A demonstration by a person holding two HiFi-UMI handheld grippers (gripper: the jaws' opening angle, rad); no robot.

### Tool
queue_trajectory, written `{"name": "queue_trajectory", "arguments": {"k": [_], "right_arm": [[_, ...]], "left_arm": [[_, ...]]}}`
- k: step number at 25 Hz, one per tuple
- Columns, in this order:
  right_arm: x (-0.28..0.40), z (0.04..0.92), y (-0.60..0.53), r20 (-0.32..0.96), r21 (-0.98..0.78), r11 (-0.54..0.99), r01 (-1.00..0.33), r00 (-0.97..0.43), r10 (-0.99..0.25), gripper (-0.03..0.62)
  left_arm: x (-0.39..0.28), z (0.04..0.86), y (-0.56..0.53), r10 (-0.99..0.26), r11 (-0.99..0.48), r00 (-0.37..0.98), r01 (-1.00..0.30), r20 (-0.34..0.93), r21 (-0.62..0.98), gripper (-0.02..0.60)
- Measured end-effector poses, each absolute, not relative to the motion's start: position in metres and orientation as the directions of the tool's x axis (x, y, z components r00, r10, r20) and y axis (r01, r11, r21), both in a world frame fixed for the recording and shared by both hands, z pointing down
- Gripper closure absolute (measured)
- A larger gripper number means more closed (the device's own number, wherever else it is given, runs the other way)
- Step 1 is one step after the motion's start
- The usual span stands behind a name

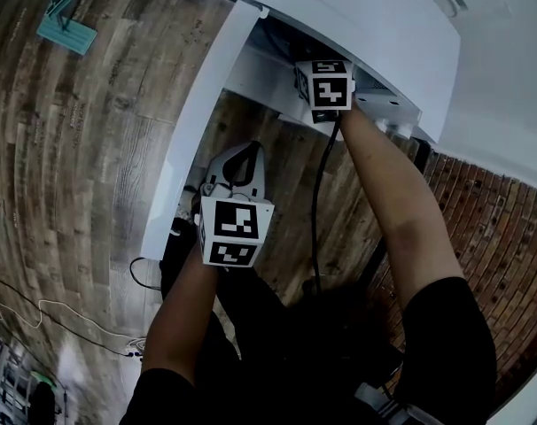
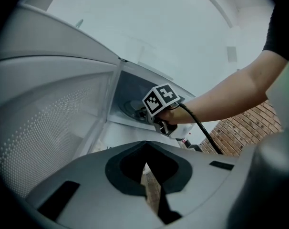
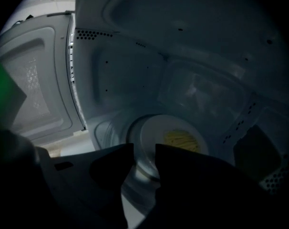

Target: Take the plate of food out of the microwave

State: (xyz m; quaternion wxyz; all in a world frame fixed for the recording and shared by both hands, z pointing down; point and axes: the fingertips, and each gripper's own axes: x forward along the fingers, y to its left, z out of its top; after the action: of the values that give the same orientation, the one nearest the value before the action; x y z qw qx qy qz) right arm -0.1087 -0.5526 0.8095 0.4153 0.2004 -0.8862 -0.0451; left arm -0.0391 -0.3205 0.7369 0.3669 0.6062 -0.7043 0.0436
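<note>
- I'm judging the first part done: the door [image 1: 196,122] of the microwave [image 3: 192,46] is standing open, and the lift-out is what is left.
- I'm holding the right gripper [image 3: 144,149] inside the cavity, jaws apart around the near rim of the plate [image 3: 151,132], seemingly not clamping yet.
- The plate is sitting deep inside, carrying yellow food [image 3: 182,140].
- I'm keeping the left gripper [image 2: 145,146] outside, jaws together, empty.

— Can you read any word, brand or number from your side?
— No, I find none to read. I see only black-and-white square patterns on the left cube [image 1: 234,230] and the right cube [image 1: 329,85], and they are not letters.
</note>
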Motion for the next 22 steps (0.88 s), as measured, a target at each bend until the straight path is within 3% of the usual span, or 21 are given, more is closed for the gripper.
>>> {"name": "queue_trajectory", "arguments": {"k": [7, 14, 19, 22], "right_arm": [[-0.093, 0.810, -0.531, 0.742, 0.120, 0.947, -0.299, -0.607, -0.286, 0.441], [-0.080, 0.811, -0.506, 0.748, 0.126, 0.972, -0.198, -0.624, -0.224, 0.434], [-0.070, 0.817, -0.492, 0.754, 0.350, 0.937, 0.000, -0.593, -0.282, 0.424], [-0.068, 0.820, -0.492, 0.726, 0.540, 0.830, 0.140, -0.576, -0.375, 0.468]], "left_arm": [[-0.031, 0.741, -0.321, -0.818, 0.250, 0.024, -0.885, 0.575, 0.392, 0.589], [-0.018, 0.746, -0.321, -0.810, 0.232, 0.051, -0.887, 0.584, 0.400, 0.589], [-0.014, 0.751, -0.319, -0.805, 0.231, 0.062, -0.883, 0.590, 0.408, 0.589], [-0.010, 0.753, -0.320, -0.803, 0.227, 0.072, -0.881, 0.592, 0.414, 0.589]]}}
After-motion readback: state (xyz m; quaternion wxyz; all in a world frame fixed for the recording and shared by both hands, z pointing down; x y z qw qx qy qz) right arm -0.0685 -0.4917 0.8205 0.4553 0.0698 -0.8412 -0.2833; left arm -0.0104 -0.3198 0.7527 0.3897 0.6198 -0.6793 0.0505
